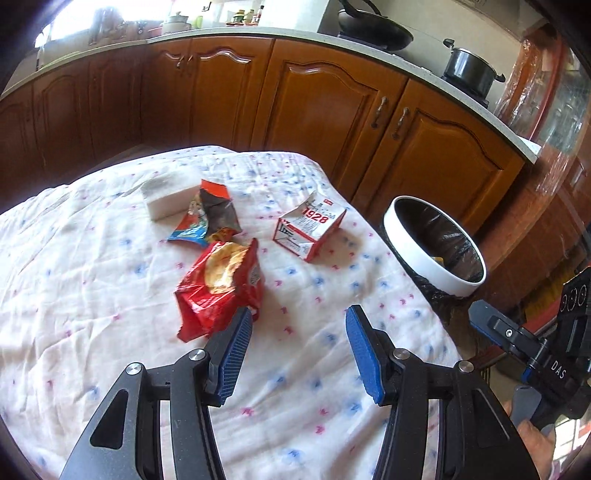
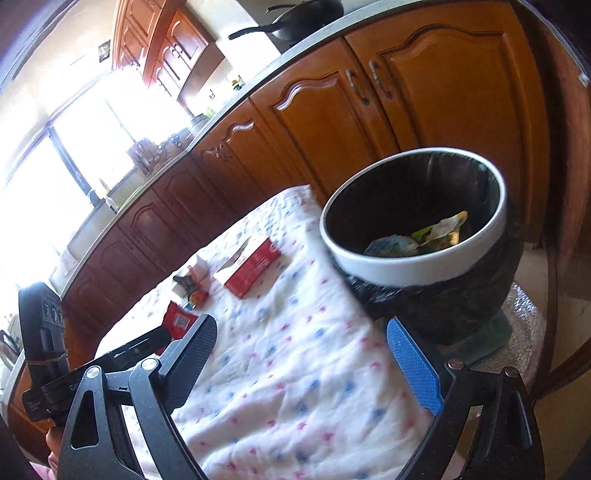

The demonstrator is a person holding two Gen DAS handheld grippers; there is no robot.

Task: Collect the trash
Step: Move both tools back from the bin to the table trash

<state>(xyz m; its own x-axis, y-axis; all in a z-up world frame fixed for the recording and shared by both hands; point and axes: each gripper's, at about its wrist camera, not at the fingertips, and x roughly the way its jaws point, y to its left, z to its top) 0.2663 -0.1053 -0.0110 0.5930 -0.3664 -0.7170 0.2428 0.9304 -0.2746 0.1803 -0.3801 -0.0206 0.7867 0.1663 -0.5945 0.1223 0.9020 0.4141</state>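
A red snack bag (image 1: pixel 218 291) lies crumpled on the cloth-covered table (image 1: pixel 92 295), with a torn wrapper (image 1: pixel 207 218) behind it and a red-and-white carton (image 1: pixel 310 230) marked 1928 to its right. My left gripper (image 1: pixel 299 317) is open over the cloth with nothing between its pads; its left fingertip sits at the bag's near corner. The white-rimmed bin (image 2: pixel 413 254) with a black liner stands off the table's right edge and holds crumpled trash (image 2: pixel 439 232). My right gripper (image 2: pixel 301 328) stands wide open and empty near the bin. The carton (image 2: pixel 251 269) and the bag (image 2: pixel 179 321) lie further left.
A white block (image 1: pixel 170 195) sits by the wrapper. Wooden cabinets (image 1: pixel 332 110) run behind the table under a counter with a pan (image 1: pixel 373 26) and a pot (image 1: pixel 469 70). The bin (image 1: pixel 436 240) stands beside the table's right edge. The right gripper's body (image 1: pixel 535 350) shows at the far right.
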